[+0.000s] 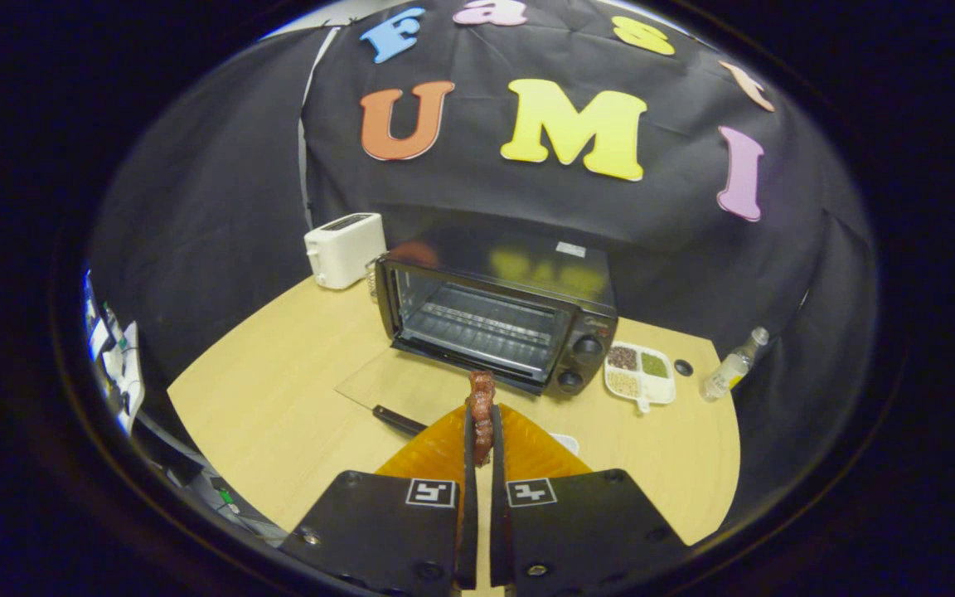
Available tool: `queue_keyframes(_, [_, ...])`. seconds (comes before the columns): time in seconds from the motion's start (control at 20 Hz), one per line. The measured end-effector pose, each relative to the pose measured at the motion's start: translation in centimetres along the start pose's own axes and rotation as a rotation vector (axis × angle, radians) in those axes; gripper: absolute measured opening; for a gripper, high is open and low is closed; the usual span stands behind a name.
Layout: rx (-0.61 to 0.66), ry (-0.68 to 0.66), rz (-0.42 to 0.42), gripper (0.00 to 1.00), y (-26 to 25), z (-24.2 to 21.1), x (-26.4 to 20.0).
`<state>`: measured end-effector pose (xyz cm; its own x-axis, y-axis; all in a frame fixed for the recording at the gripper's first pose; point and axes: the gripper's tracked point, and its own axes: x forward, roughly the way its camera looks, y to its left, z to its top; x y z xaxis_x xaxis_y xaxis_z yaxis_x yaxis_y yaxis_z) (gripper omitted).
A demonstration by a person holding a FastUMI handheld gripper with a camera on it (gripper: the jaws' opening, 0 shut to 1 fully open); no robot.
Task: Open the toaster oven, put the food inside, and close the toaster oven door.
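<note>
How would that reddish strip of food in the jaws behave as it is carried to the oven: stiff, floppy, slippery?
The food strip stands upright past the fingers without drooping, so it is probably fairly stiff. Its knobbly, glossy surface hints at grease, so it might slip. It looks thin, likely light, and both fingers of the gripper press on it; a hard squeeze might break it.

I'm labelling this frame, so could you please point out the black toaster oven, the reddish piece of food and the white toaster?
Black toaster oven (477, 327): gripper view, wire rack inside the open cavity.
Reddish piece of food (482, 410): gripper view, its middle, clamped between the gripper (482, 431) fingers.
White toaster (345, 249): gripper view, front face.
</note>
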<state>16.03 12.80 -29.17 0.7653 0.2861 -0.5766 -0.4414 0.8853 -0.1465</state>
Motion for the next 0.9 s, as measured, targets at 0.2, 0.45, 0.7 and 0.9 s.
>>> queue_keyframes(0.2, [0.082,-0.037,0.035,0.09,3.9,1.3,3.0])
queue_keyframes(0.45, [0.330,-0.083,0.092,0.09,6.4,1.8,7.3])
queue_keyframes(0.7, [0.562,-0.110,0.109,0.09,5.7,1.1,12.4])
queue_keyframes(0.9, [0.743,-0.201,0.101,0.09,4.3,2.1,15.4])
